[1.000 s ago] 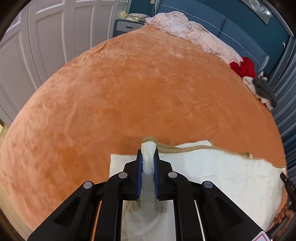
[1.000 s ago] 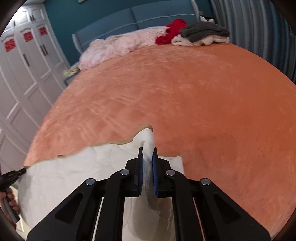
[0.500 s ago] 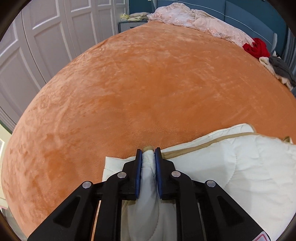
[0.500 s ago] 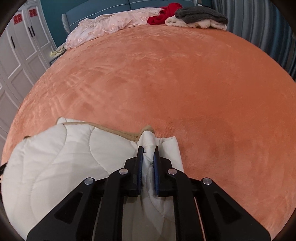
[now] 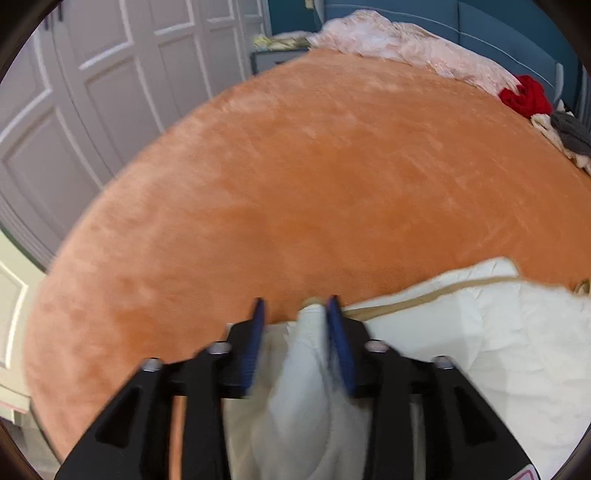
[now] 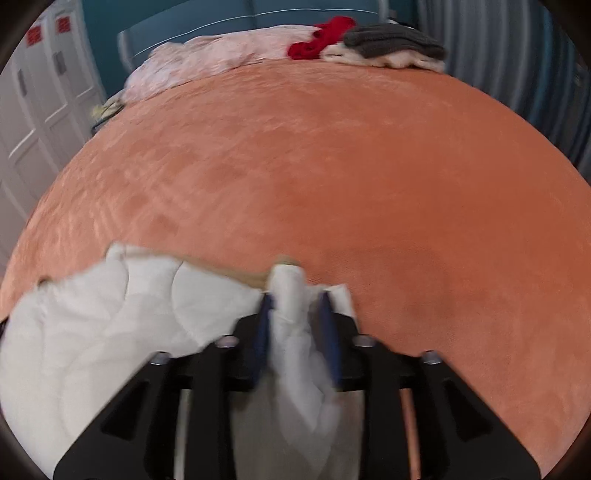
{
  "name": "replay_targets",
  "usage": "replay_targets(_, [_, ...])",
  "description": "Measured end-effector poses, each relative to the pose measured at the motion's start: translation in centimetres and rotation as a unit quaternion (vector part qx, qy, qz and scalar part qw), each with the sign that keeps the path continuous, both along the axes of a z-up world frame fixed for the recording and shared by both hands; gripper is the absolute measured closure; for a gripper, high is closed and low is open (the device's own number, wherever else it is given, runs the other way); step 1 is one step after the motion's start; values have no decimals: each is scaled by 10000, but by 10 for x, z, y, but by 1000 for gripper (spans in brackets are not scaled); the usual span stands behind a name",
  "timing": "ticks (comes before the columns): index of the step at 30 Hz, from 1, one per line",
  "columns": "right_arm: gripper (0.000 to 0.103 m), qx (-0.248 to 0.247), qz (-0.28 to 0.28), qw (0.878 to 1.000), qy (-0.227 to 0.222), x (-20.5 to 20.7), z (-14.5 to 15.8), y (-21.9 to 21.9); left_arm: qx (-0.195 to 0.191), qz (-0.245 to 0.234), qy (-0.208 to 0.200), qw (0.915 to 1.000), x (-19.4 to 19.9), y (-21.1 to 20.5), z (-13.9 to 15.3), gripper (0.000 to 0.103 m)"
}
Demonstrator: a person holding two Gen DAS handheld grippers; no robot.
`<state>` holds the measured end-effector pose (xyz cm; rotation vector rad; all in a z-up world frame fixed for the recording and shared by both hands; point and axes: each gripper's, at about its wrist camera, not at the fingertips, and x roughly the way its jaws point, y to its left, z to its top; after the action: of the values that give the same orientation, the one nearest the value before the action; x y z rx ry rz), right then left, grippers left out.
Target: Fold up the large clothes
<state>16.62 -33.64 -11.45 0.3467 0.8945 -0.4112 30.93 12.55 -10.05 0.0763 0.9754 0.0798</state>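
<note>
A cream quilted garment with tan trim [image 5: 461, 332] lies folded on the orange bed cover [image 5: 332, 177] at the near edge. It also shows in the right wrist view [image 6: 129, 306]. My left gripper [image 5: 295, 308] has its jaws spread apart, with a bunched corner of the garment [image 5: 310, 332] loose between them, against the right finger. My right gripper [image 6: 295, 299] is also spread open around the other bunched corner [image 6: 288, 295]. Both corners rest low on the garment. Both views are blurred.
At the far head of the bed lie a pink blanket [image 5: 399, 48], a red garment [image 5: 526, 94] and a grey and cream pile [image 6: 391, 46]. White wardrobe doors [image 5: 92, 92] stand along the left. A blue headboard [image 6: 207, 26] is behind.
Both grippers have opened and let go of the garment corners they were clamped on. The garment has settled lower on the bed. Both cameras have moved slightly.
</note>
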Motion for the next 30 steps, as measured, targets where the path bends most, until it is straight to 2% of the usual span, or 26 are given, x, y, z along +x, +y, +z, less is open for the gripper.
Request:
replay_targets(2, [59, 34, -246, 9988, -423, -20, 27, -4, -114, 46, -266, 9996, -11, 7, 30, 46])
replay_targets(4, [57, 9, -236, 9977, -628, -31, 50, 1, -322, 96, -528, 9980, -24, 12, 67, 44])
replay_targets(7, [59, 158, 375, 9952, -893, -32, 75, 35, -749, -229, -757, 9941, -38, -10, 101, 44])
replay_targets(9, [80, 206, 991, 9911, -866, -23, 81, 71, -1011, -658, -642, 9906, -45, -44, 108, 44])
replay_targets(11, [98, 318, 1582, 9842, -731, -9, 79, 110, -1241, -1013, -385, 9863, -49, -76, 100, 47])
replay_targets(12, [98, 354, 1740, 9817, -688, -4, 76, 122, -1271, -1160, -241, 9848, -52, -93, 92, 49])
replay_targets(13, [98, 345, 1874, 9795, -661, 1, 74, 134, -1241, -1245, -154, 9843, -54, -105, 85, 56])
replay_targets(16, [98, 333, 2054, 9767, -521, 16, 62, 157, -1110, -1353, 206, 9843, -55, -140, 55, 66])
replay_targets(21, [98, 361, 2093, 9771, -136, 30, 30, 167, -933, -1239, 554, 9863, -49, -156, 13, 76])
replay_targets(24, [101, 446, 2039, 9780, 8, 31, 11, 164, -785, -1194, 604, 9879, -47, -157, -8, 77])
replay_targets(30, [102, 499, 1951, 9795, 76, 37, -11, 162, -407, -1210, 422, 9909, -47, -168, -26, 77])
